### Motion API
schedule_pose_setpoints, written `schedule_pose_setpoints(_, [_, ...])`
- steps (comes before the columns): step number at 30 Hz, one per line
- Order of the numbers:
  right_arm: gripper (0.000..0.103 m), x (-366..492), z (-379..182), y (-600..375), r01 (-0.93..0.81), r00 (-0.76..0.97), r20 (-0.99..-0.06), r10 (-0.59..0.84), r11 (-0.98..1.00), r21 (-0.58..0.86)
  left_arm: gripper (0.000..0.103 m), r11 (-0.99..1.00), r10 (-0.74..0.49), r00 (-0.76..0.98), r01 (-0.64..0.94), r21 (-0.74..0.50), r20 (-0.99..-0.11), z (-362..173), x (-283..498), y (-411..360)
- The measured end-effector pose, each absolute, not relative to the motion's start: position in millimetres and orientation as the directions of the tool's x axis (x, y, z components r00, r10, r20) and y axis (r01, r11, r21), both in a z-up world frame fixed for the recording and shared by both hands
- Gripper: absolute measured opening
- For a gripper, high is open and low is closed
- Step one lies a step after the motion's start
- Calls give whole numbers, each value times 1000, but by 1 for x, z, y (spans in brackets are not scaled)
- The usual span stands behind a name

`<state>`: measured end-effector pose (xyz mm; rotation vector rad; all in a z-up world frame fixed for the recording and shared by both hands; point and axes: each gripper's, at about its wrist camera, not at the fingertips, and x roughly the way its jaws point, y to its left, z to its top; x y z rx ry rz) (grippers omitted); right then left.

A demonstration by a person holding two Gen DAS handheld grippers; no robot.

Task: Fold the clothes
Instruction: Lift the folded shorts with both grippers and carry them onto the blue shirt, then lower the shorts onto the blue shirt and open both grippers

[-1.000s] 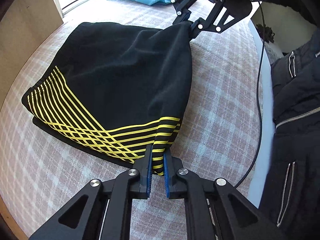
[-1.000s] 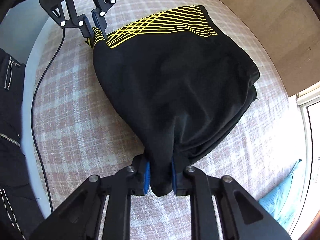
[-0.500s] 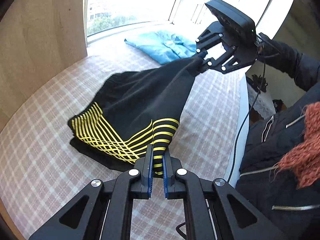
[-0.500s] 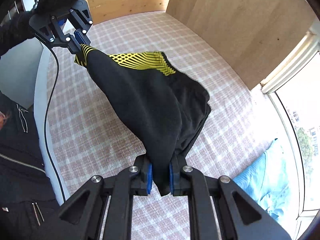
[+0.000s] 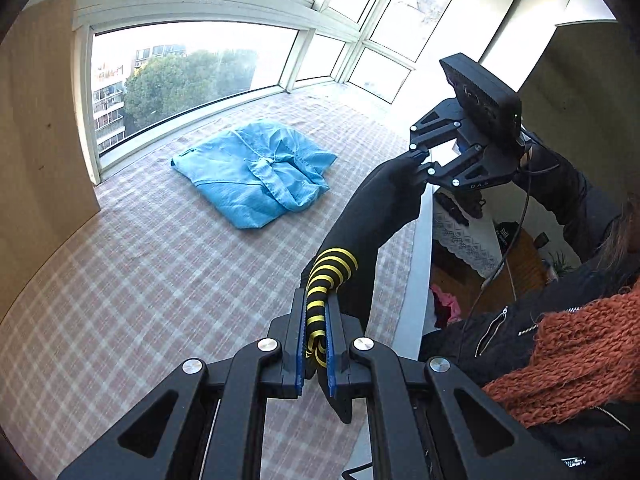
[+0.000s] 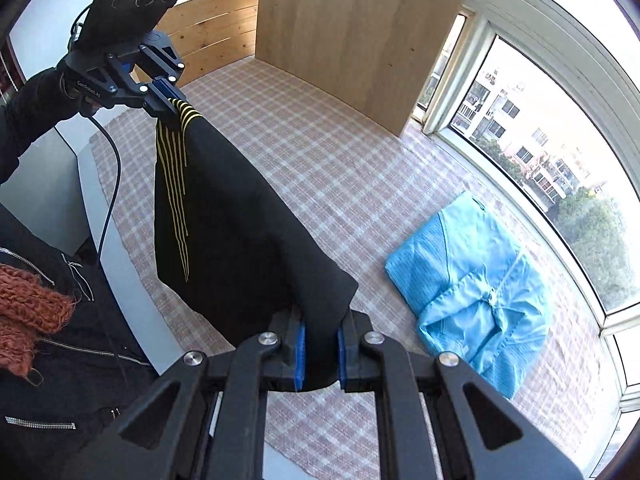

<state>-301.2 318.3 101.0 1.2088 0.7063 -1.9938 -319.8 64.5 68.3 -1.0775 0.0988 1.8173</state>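
A black garment with yellow stripes (image 6: pixel 236 232) hangs in the air between my two grippers, above the checked cloth surface (image 5: pixel 140 280). My left gripper (image 5: pixel 313 340) is shut on its yellow-striped end (image 5: pixel 326 276). My right gripper (image 6: pixel 320 350) is shut on its plain black end. In the left wrist view the right gripper (image 5: pixel 420 160) holds the far end of the garment (image 5: pixel 372 216) up at the right. In the right wrist view the left gripper (image 6: pixel 168 100) holds the striped corner at the upper left.
A crumpled blue garment (image 5: pixel 256 172) lies on the checked cloth near the window; it also shows in the right wrist view (image 6: pixel 476 284). A wooden panel (image 6: pixel 356 36) stands at the far edge. The person in a black jacket and orange scarf (image 5: pixel 568 344) stands beside the surface's edge.
Both grippers have lifted the black garment off the surface. It lay spread on the cloth a second ago and now hangs fully in the air, stretched between them.
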Motion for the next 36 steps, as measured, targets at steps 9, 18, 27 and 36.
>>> schedule_pose_setpoints(9, [10, -446, 135, 422, 679, -538, -826, -168, -668, -306, 6, -559, 651, -295, -810, -178, -700, 135, -446, 213])
schedule_pose_setpoints(18, [10, -502, 102, 513, 616, -640, -756, -138, -681, -396, 7, -468, 623, -331, -884, 1, -709, 97, -491, 319])
schedule_pose_setpoints(27, [14, -463, -124, 529, 716, -325, -937, -128, -680, -155, 8, -421, 466, 43, -868, -264, -884, -117, -477, 351])
schedule_pose_setpoints(36, [35, -442, -98, 540, 727, -286, -946, -153, -677, -111, 31, -474, 446, 26, -841, -260, -895, -108, -460, 322])
